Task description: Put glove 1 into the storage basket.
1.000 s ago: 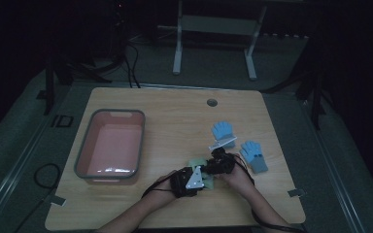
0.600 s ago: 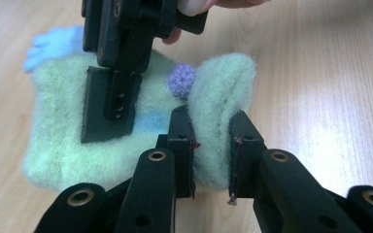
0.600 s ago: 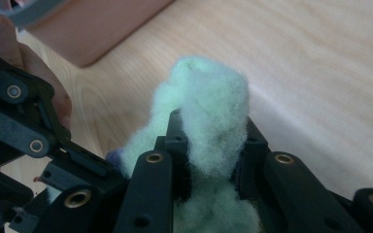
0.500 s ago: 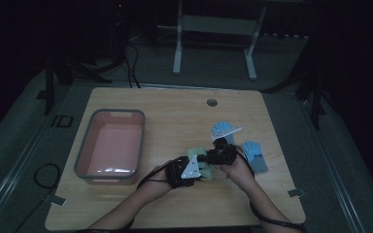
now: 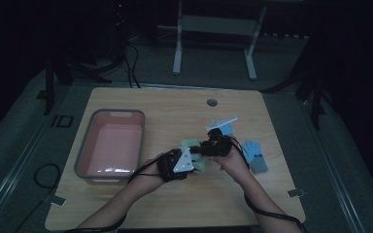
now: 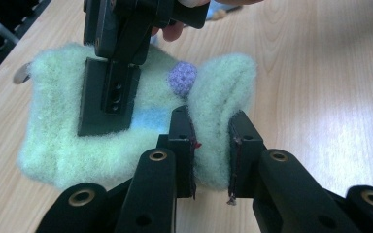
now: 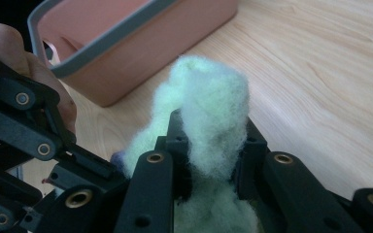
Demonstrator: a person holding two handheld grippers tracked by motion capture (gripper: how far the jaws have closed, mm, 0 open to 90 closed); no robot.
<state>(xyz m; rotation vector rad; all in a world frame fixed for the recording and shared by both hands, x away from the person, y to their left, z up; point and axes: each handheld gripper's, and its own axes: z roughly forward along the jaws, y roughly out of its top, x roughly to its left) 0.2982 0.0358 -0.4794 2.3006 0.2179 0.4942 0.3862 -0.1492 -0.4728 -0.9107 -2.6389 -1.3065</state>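
A fuzzy pale green knitted piece (image 5: 190,142) is held between my two grippers near the table's front middle. My left gripper (image 5: 195,163) is shut on a fold at one end of the green piece (image 6: 53,141), which carries a small purple bobble (image 6: 182,77) and a light blue patch. In the left gripper view my left gripper (image 6: 210,121) pinches that fold, and the right gripper's jaws clamp the piece farther off. My right gripper (image 5: 197,148) has just been closing, and in its own view the right gripper (image 7: 212,126) is shut on a tuft of the green piece (image 7: 209,82).
A pink bin with a grey rim (image 5: 84,148) stands at the left; its rim (image 7: 111,39) is close behind the green piece in the right gripper view. Two blue gloves (image 5: 254,151) (image 5: 225,128) lie to the right of my hands. A round hole (image 5: 211,102) sits near the far edge.
Both hands have risen and shifted slightly left, carrying the green piece up between them. The blue gloves and the bin have not moved.
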